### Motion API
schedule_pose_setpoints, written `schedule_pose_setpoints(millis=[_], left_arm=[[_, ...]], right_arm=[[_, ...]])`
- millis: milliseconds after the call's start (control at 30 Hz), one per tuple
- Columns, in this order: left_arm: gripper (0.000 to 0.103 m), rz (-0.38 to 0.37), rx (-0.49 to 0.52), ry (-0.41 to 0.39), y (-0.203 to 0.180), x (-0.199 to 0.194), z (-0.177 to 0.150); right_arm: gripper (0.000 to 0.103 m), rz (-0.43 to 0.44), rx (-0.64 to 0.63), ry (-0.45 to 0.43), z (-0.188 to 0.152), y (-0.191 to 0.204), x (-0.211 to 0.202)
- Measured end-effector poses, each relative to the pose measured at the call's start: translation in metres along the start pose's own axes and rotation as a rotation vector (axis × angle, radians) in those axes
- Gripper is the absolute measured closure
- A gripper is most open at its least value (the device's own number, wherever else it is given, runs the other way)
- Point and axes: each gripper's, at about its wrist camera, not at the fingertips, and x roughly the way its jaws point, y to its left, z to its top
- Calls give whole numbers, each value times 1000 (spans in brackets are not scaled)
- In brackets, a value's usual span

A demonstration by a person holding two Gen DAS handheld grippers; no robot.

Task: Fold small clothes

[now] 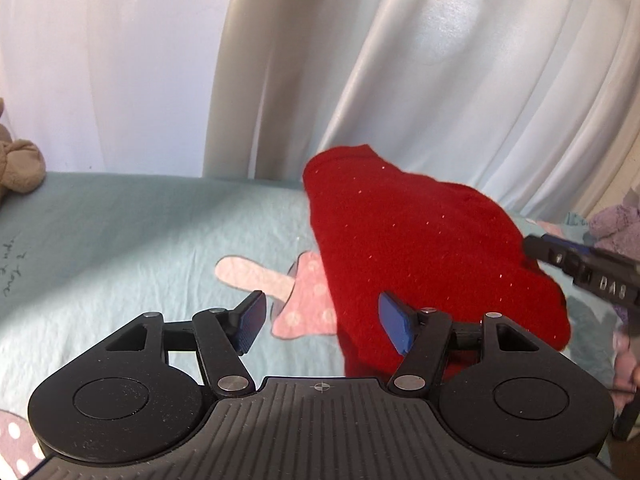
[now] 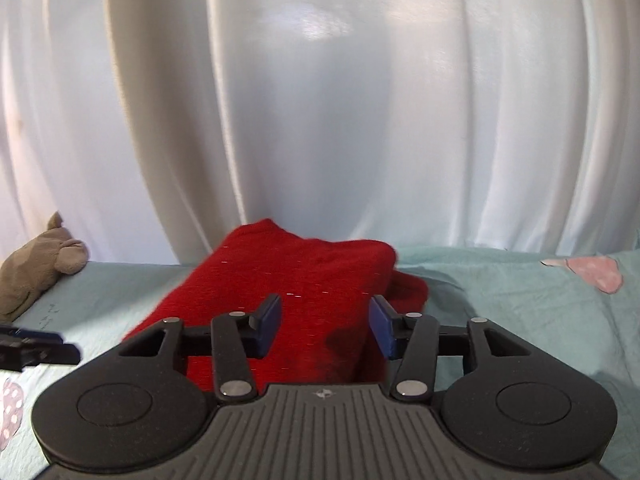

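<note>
Grippers first, nearest the cameras: the left gripper (image 1: 322, 320) stands wide open, blue pads apart and holding nothing, hovering over the bed sheet (image 1: 120, 232) with its right pad at the near edge of the red garment (image 1: 420, 256). The right gripper (image 2: 325, 326) is likewise open and empty, its jaws straddling the near end of the same red garment (image 2: 296, 276) without visible contact. In the left wrist view the right gripper's body enters at 3 o'clock, just beside the garment's far edge. Judged from its lie, the garment is already doubled into a thick, roughly rectangular bundle with rounded corners; one layer protrudes loosely at 2 o'clock in the right wrist view, so the fold looks largely done but untidy, and squaring or a final fold may remain. The fabric is a fuzzy red knit with sparse glinting flecks, soft and thick. The sheet is pale teal cotton, lightly creased, printed with pink spotted mushrooms (image 1: 308, 300). Farther off, a beige plush toy (image 2: 40, 268) lies at 9 o'clock, and a lilac knitted item (image 1: 616, 228) at 3 o'clock. White pleated curtains (image 2: 320, 100) close the background.
</note>
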Motion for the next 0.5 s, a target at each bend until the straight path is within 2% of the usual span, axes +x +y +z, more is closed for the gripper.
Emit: schedule_pose_setpoints(millis=[100, 167, 267, 367, 500], left_arm=[[37, -49, 1, 38, -18, 20, 8], [36, -57, 15, 61, -29, 31, 8], [29, -53, 82, 67, -40, 41, 2], [28, -85, 55, 110, -39, 54, -6], [21, -66, 56, 95, -42, 55, -12]], right_arm=[[75, 77, -101, 26, -9, 31, 3], [88, 69, -183, 58, -19, 44, 11], [90, 28, -218, 105, -32, 41, 20], [93, 24, -219, 130, -45, 34, 26], [93, 34, -244, 85, -60, 32, 27]])
